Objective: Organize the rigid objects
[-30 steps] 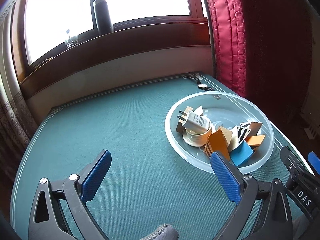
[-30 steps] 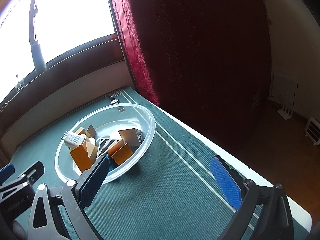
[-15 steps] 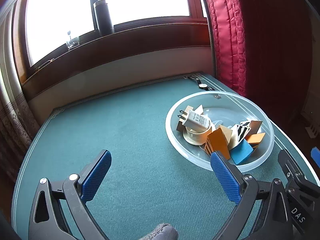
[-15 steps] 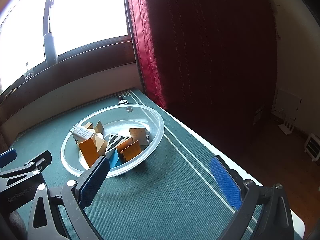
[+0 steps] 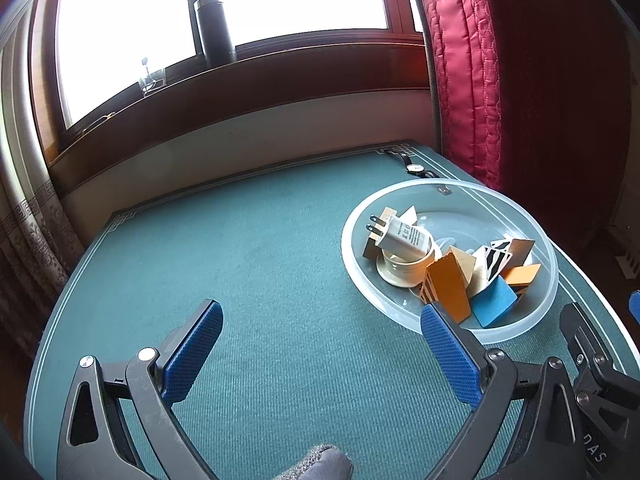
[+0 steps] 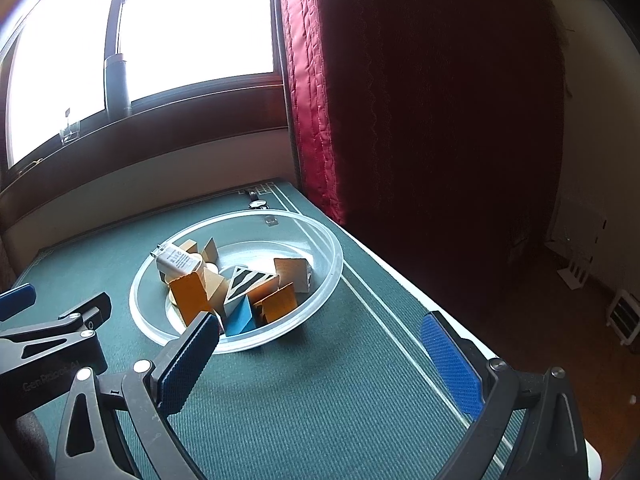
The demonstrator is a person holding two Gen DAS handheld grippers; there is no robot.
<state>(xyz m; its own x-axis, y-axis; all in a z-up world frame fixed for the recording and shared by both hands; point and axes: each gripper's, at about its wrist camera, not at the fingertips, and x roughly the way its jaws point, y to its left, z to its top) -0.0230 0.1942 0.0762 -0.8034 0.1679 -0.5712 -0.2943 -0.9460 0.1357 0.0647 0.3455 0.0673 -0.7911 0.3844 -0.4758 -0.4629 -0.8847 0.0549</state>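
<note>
While left view shows bare cloth (image 5: 280, 260), right shows curtain (image 6: 420, 100) (dark).

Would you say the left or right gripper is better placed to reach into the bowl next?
Probably the right gripper: the bowl sits just ahead of its open fingers, while the left gripper faces bare mat beside it.

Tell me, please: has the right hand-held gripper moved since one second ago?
Yes. In the right wrist view the clear bowl and red curtain have slid rightward, so the right hand-held gripper has turned left, toward the bowl.
</note>
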